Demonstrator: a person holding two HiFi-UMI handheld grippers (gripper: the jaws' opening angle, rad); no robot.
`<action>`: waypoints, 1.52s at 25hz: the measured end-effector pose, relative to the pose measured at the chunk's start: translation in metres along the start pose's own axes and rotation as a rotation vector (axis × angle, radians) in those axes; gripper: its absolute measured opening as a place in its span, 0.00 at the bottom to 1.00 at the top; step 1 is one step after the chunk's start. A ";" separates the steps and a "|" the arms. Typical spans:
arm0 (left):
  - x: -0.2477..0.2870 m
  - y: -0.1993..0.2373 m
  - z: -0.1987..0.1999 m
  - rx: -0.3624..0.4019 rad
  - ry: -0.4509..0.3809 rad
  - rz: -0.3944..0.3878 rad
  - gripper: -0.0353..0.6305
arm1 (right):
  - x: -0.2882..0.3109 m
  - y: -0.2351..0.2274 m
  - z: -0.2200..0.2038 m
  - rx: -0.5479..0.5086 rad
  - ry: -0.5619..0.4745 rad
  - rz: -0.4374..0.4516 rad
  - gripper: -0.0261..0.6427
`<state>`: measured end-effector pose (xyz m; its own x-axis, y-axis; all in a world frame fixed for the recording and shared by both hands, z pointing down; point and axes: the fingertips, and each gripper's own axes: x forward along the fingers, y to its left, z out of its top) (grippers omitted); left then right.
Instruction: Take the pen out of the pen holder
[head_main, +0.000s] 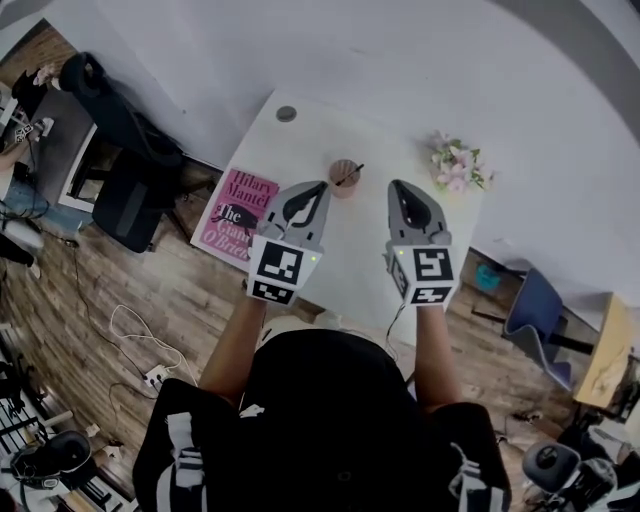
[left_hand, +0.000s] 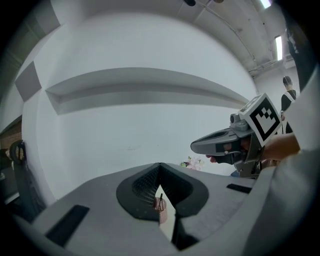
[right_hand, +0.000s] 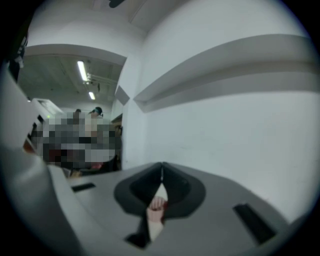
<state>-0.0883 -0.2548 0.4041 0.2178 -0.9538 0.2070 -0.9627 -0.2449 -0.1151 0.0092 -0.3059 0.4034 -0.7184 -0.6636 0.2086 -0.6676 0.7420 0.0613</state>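
A small brownish pen holder (head_main: 344, 178) stands on the white table (head_main: 300, 140), and a dark pen (head_main: 353, 174) leans out of it to the right. My left gripper (head_main: 321, 187) hovers just left of the holder, jaws shut and empty. My right gripper (head_main: 397, 186) hangs to the holder's right, also shut with nothing held. In the left gripper view the holder (left_hand: 161, 205) and pen (left_hand: 160, 194) show through the gap below the closed tips (left_hand: 160, 166). The right gripper view shows the holder (right_hand: 157, 205) blurred, beneath its closed tips (right_hand: 162, 165).
A pink book (head_main: 238, 213) lies at the table's left edge. A small bunch of flowers (head_main: 456, 165) stands at the right, near the wall. A round grey cable cap (head_main: 287, 114) sits at the far corner. An office chair (head_main: 120, 150) stands on the wooden floor at the left.
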 end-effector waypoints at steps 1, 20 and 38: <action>0.003 0.000 -0.002 -0.006 0.005 -0.001 0.08 | 0.002 -0.002 -0.002 0.000 0.004 0.004 0.09; 0.046 0.002 -0.058 -0.022 0.176 -0.186 0.08 | 0.014 -0.014 -0.032 0.058 0.088 -0.079 0.09; 0.109 0.017 -0.116 0.012 0.314 -0.344 0.19 | 0.039 -0.029 -0.063 0.132 0.188 -0.213 0.09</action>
<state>-0.0996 -0.3425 0.5368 0.4630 -0.7185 0.5190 -0.8409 -0.5412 0.0010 0.0129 -0.3471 0.4715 -0.5189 -0.7646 0.3822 -0.8278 0.5611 -0.0015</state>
